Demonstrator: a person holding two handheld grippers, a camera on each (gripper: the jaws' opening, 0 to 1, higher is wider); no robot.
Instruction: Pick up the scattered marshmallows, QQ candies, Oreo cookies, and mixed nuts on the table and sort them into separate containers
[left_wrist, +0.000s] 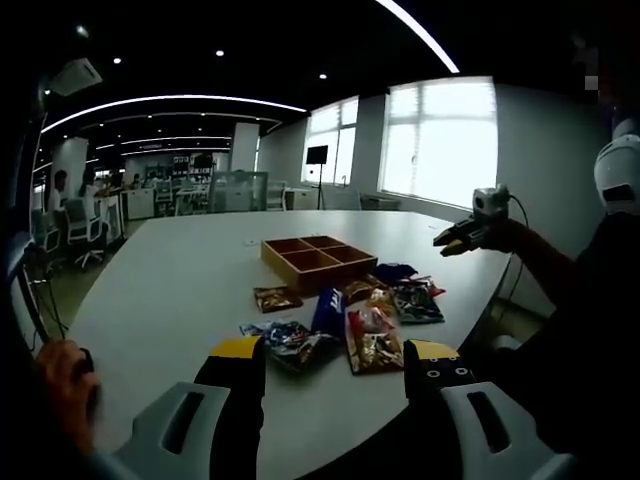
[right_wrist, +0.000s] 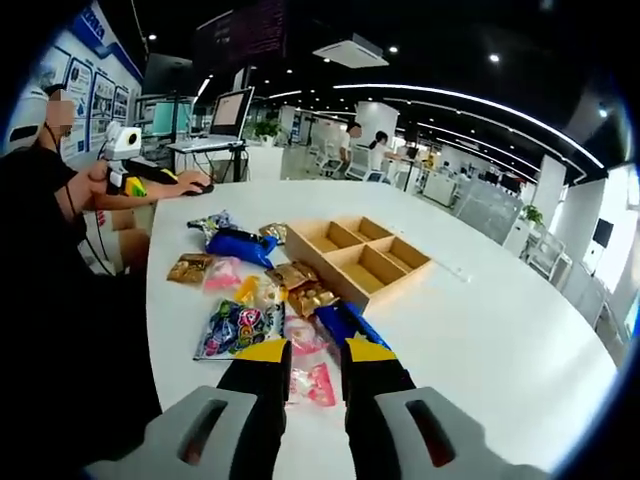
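**Snack packets piled beside the wooden tray, both tongs empty**

In the left gripper view my left tongs (left_wrist: 335, 362) stand wide open with nothing between the jaws, low over the near edge of the white surface (left_wrist: 190, 280). Ahead lies the heap of snack packets (left_wrist: 375, 315), and just behind it the wooden tray (left_wrist: 318, 262) with four compartments, all bare. One brown packet (left_wrist: 277, 298) lies a little apart on the left of the heap. To the right, the right tongs (left_wrist: 462, 238) hang in the air off the surface's edge, held on a dark-sleeved arm.

In the right gripper view my right tongs (right_wrist: 315, 365) are nearly closed, a narrow gap between the jaws, holding nothing. A pink packet (right_wrist: 312, 382) shows in that gap, and a blue packet (right_wrist: 345, 322) lies just past the tips. The tray (right_wrist: 362, 258) sits touching the heap's far side.

A seated person's hand (right_wrist: 190, 180) rests at the surface's far left edge. Around us is an open office with desks, chairs, ceiling light strips and large bright windows (left_wrist: 440, 140).
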